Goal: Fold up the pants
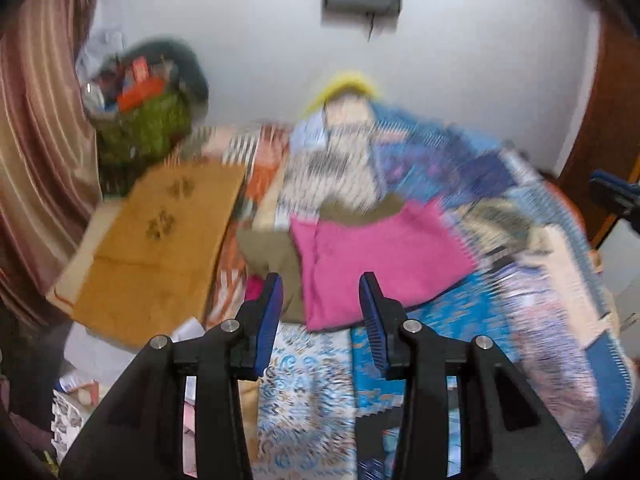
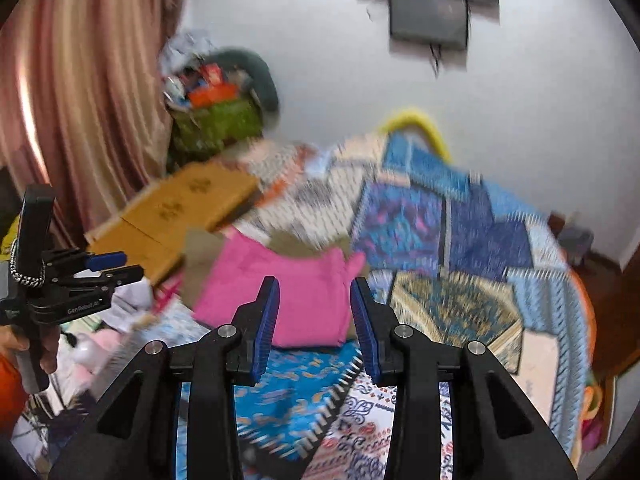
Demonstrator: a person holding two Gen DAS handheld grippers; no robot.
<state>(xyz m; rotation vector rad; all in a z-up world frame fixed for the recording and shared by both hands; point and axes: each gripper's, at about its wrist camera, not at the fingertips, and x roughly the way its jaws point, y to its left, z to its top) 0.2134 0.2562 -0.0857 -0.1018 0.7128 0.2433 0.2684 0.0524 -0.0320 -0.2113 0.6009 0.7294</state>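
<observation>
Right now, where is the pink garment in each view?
Left wrist: pink garment at centre, just beyond the claw tips, partly over olive cloth.
Right wrist: pink garment at centre, behind the claw tips.
Shared landmark: green basket by the curtain.

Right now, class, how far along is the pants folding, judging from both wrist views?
Done: the pink pants lie on the patterned bedspread as a compact folded bundle. In hand: nothing; the left tool and right tool both stand open and empty above the bed. Left: an olive garment lies partly under the pink bundle; blur hides whether it is folded.
</observation>
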